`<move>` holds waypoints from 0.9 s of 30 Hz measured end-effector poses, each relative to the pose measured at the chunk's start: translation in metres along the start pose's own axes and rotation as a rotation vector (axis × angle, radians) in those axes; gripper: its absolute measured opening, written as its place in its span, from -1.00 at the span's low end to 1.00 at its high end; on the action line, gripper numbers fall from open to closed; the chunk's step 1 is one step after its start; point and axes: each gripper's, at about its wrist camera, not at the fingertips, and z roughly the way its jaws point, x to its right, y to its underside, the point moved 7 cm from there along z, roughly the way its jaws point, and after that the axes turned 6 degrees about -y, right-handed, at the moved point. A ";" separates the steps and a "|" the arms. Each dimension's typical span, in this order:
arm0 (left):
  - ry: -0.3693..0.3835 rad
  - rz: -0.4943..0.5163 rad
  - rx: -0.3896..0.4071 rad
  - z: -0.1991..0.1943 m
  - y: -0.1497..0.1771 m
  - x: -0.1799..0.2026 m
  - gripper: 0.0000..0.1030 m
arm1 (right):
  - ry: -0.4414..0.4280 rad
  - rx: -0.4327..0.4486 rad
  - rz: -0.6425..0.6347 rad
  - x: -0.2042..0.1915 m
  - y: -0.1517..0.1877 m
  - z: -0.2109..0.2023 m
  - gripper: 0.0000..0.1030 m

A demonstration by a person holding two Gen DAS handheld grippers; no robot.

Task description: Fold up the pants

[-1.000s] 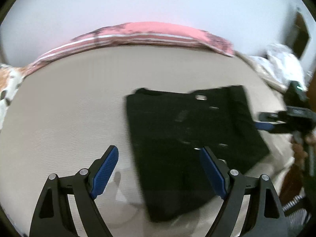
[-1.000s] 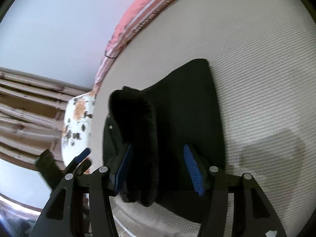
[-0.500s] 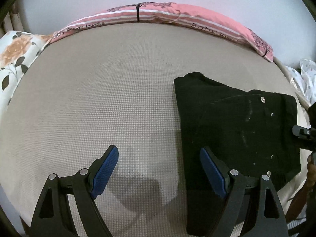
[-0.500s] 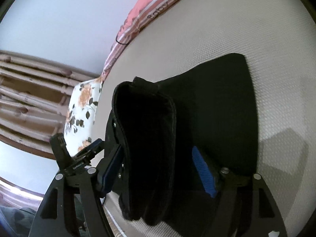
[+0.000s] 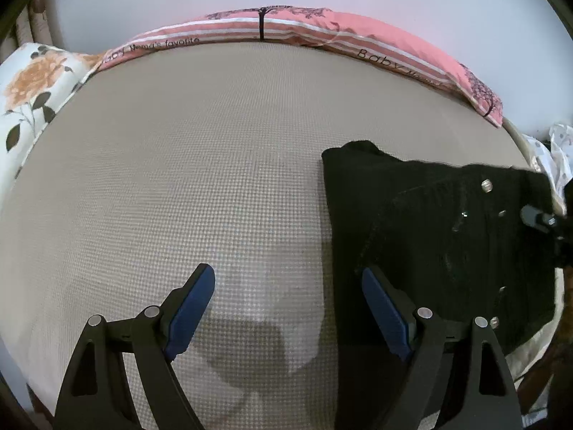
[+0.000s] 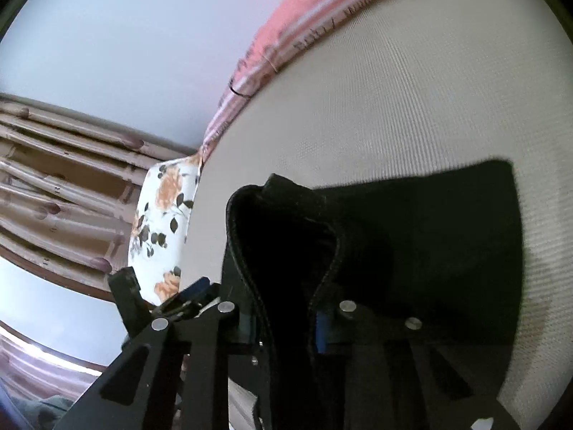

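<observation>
Right gripper (image 6: 286, 326) pinched narrow on raised fold of black pants (image 6: 412, 236), lower centre of its frame. Left gripper (image 5: 288, 308) spread wide, holding nothing, over beige mattress (image 5: 179, 179). Left view alone shows pants' metal buttons (image 5: 486, 185) (right edge); right view alone shows curtains (image 6: 53, 186), left, beside floral pillow (image 6: 161, 222).

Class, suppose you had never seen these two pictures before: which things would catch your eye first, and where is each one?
The black pants stand out most, a dark folded slab on the right of the beige mattress. In the right wrist view, the right gripper is clamped on a raised edge of them. The left gripper hangs open over bare mattress, and the pink striped pillow runs along the far edge by the wall.
</observation>
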 end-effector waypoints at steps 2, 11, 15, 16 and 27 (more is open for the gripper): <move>0.014 0.017 0.008 -0.002 -0.003 0.008 0.64 | 0.002 0.031 -0.008 -0.006 -0.005 -0.011 -0.63; 0.055 0.091 0.019 -0.001 -0.009 0.048 0.64 | 0.127 0.119 0.101 0.056 -0.009 -0.053 -0.68; 0.029 0.135 0.002 0.013 -0.007 0.058 0.64 | 0.168 0.110 0.120 0.070 -0.004 -0.052 -0.35; 0.017 0.144 -0.006 0.017 -0.006 0.059 0.64 | 0.180 0.105 0.114 0.068 -0.003 -0.052 -0.32; -0.016 0.190 -0.018 0.022 0.005 0.063 0.64 | 0.255 0.113 0.040 0.044 0.045 -0.094 -0.17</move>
